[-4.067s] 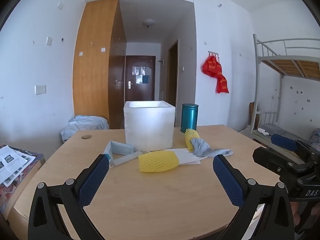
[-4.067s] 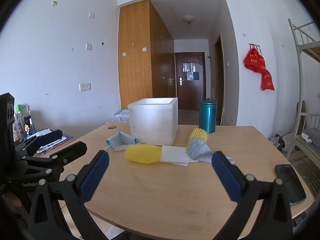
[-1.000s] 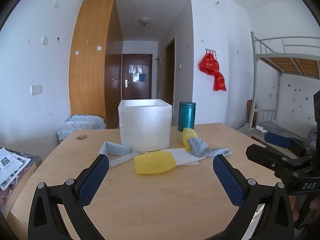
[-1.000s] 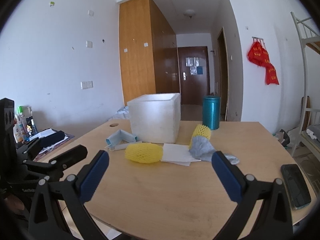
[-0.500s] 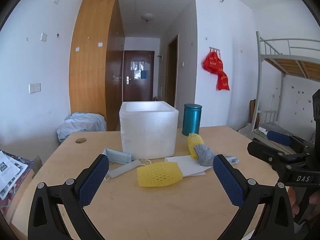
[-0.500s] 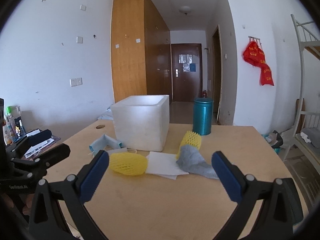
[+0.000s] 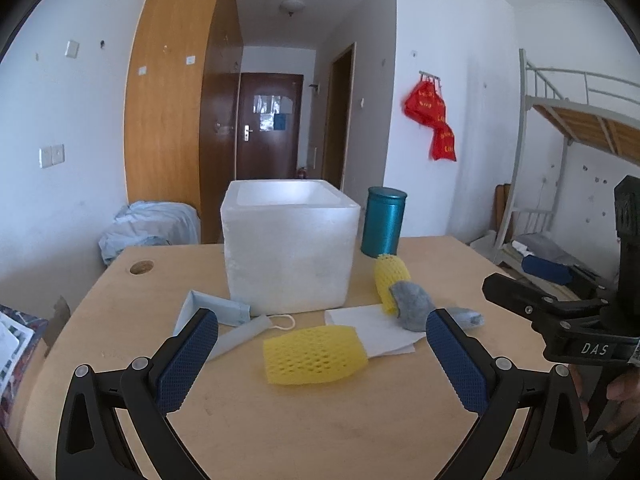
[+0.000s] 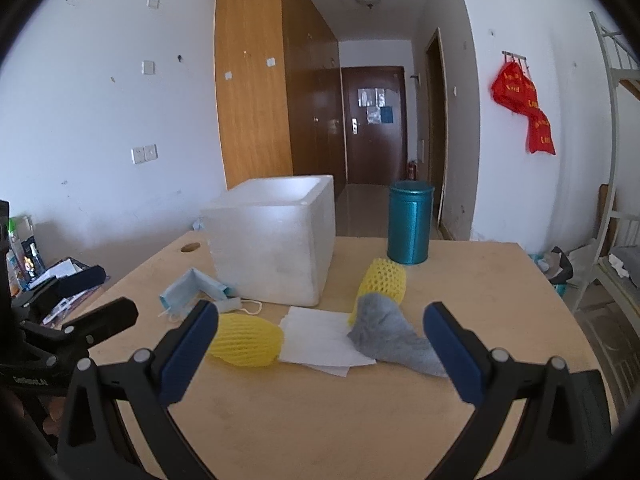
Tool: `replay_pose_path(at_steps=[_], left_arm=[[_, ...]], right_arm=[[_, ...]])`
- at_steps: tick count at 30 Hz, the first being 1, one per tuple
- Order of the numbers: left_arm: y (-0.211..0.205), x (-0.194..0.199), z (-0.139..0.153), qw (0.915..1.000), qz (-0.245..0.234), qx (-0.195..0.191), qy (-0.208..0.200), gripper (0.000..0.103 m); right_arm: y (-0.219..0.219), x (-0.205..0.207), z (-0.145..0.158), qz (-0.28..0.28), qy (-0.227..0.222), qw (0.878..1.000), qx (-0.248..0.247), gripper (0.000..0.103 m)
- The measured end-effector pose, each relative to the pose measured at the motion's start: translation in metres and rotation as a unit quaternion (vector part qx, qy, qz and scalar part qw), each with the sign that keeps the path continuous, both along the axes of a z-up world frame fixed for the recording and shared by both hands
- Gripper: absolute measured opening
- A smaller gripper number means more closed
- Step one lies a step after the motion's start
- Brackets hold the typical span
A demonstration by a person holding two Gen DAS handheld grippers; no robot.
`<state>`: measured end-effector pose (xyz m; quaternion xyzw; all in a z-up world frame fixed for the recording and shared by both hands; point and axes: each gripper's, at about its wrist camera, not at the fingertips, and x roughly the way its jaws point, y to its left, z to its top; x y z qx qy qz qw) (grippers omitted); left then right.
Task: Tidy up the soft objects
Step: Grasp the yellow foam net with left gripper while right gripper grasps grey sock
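Before foam box [image 7: 286, 256]: yellow mesh sleeve [image 7: 314, 355], crumpled grey sock [image 8: 390, 332].

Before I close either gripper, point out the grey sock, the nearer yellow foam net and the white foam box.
grey sock [image 8: 390, 330], right wrist view, middle of the bunched fabric.
nearer yellow foam net [image 7: 314, 354], left wrist view, centre of its mesh side.
white foam box [image 7: 286, 258], left wrist view, front wall.

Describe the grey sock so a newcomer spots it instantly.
Start at the white foam box on the table. To its right a yellow foam net lies before the teal canister; the grey sock drapes off its near end, the only grey fabric.
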<state>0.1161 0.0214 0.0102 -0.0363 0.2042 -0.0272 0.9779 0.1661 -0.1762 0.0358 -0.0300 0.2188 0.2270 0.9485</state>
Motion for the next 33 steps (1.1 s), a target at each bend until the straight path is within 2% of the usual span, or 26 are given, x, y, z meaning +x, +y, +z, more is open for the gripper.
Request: replay_pose_path(at_steps=[7, 13, 33], left_arm=[[0.003, 0.028, -0.007, 0.9997, -0.001, 0.001, 0.026, 0.103], [0.008, 0.059, -0.020, 0.9971, -0.013, -0.023, 0.072, 0.103], [0.010, 0.110, -0.055, 0.9890, 0.005, -0.016, 0.147, 0.102]], right_arm=[[0.006, 0.035, -0.006, -0.004, 0.033, 0.999, -0.020, 0.103], [0.013, 0.068, -0.020, -0.014, 0.066, 0.996, -0.053, 0.102], [0.017, 0.105, -0.055, 0.002, 0.129, 0.989, -0.066, 0.099]])
